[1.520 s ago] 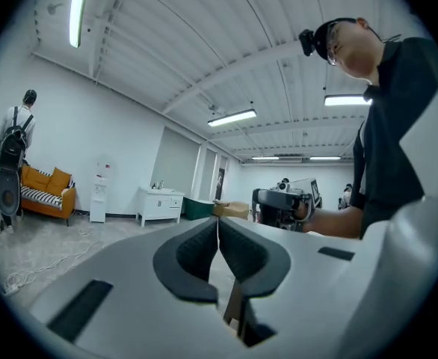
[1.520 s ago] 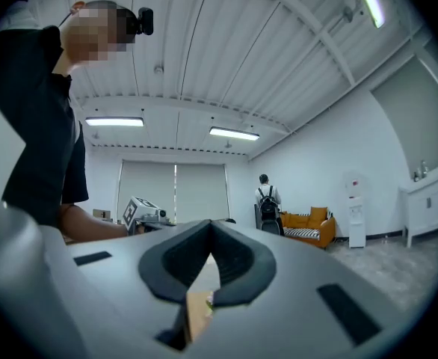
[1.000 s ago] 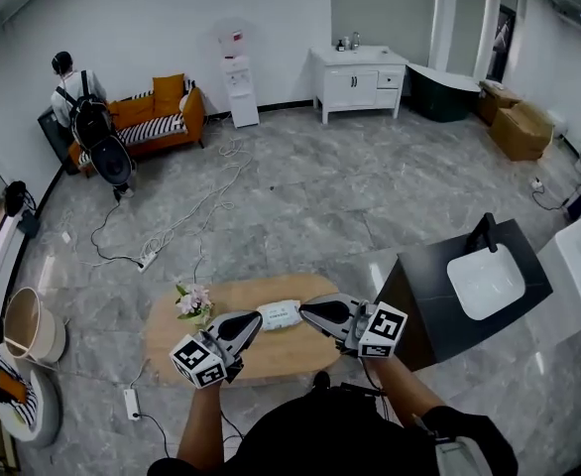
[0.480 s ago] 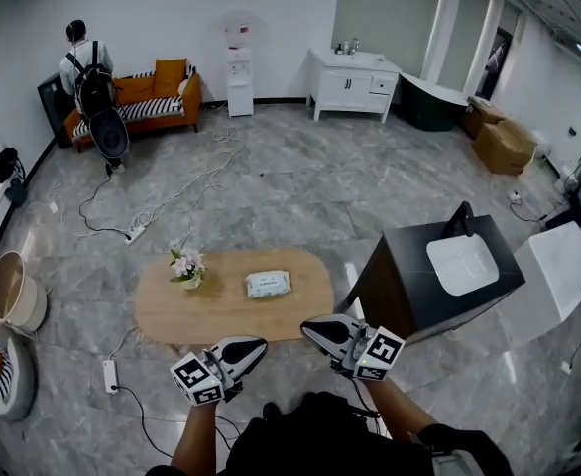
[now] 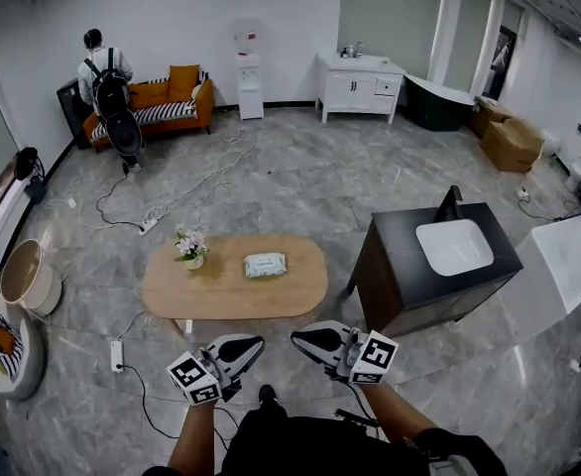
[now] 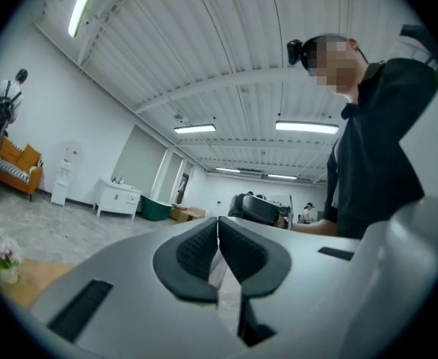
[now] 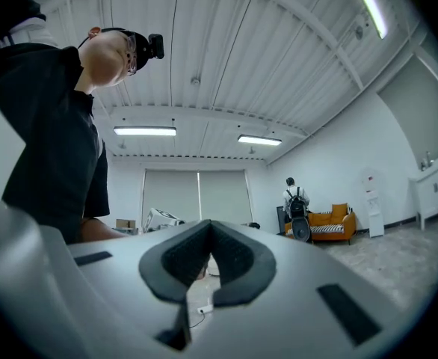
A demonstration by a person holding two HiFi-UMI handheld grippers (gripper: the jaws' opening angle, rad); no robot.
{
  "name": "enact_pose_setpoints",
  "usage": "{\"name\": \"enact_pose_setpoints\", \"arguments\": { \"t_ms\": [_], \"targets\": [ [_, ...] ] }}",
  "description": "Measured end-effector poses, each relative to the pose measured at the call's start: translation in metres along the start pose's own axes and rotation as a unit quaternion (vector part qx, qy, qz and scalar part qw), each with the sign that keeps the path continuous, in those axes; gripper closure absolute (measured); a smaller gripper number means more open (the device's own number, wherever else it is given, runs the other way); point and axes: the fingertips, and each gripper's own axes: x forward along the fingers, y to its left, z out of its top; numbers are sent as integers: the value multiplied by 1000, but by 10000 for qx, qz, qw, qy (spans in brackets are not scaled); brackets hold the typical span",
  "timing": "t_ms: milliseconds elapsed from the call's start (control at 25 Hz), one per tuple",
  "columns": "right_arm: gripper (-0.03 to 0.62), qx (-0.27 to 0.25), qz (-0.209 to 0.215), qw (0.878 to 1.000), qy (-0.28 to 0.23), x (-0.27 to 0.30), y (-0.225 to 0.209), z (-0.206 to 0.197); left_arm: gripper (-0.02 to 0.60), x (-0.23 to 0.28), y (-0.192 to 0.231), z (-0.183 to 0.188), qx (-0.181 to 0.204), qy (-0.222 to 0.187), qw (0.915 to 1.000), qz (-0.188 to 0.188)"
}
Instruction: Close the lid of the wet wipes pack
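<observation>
Head view: oval wooden tabletop [image 5: 300, 288] stands on a grey marbled floor [image 5: 300, 191], with the wet wipes pack [image 5: 265, 265] lying flat near its middle, a little toward the far edge; all four sides of the pack are clear of other things, and the lid's state is too small to read. A small flower pot [image 5: 190, 248] sits at 9 o'clock from the pack, near the tabletop's left end and apart from the pack. Both tools hang low in the picture, off the tabletop's near edge and well apart from the pack, which lies at about 12 o'clock from them. Left tool [image 5: 251, 344]: jaws pressed together, nothing between them; the left gripper view shows the dark pads [image 6: 196, 249] meeting at the tip. Right tool [image 5: 298, 335]: jaws also together and empty, pads [image 7: 234, 256] touching at the tip in the right gripper view. The two tool tips point toward each other with a narrow gap between. A black vanity with a white basin [image 5: 453, 246] stands at 3 o'clock from the tabletop, with a strip of floor between them. Cables [image 5: 162, 216] run over the floor at 10 o'clock, and a power strip [image 5: 118, 355] lies near the tabletop's near-left edge. Open floor beyond the far edge, at 12 o'clock. A person with a backpack [image 5: 102, 67] stands by an orange sofa [image 5: 167, 102] at the far wall.
</observation>
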Motion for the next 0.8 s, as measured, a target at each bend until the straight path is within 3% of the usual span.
{"name": "enact_pose_setpoints", "arguments": {
  "t_ms": [160,360,600,800],
  "targets": [
    [584,597,-158,9981,-51,-58,40,-37,565,2,-55,-41,-343,148,9993,-70],
    [585,1013,-180,9946,-108,-86,86,-67,565,-11,-99,-72,-398,326,9986,-116],
    [585,640,-6,9979,54,-79,116,-45,565,-18,-110,-51,-662,-240,9971,-286],
    [585,352,89,9992,143,-64,136,-34,565,-31,-124,-34,-379,-362,9982,-301]
  ]
}}
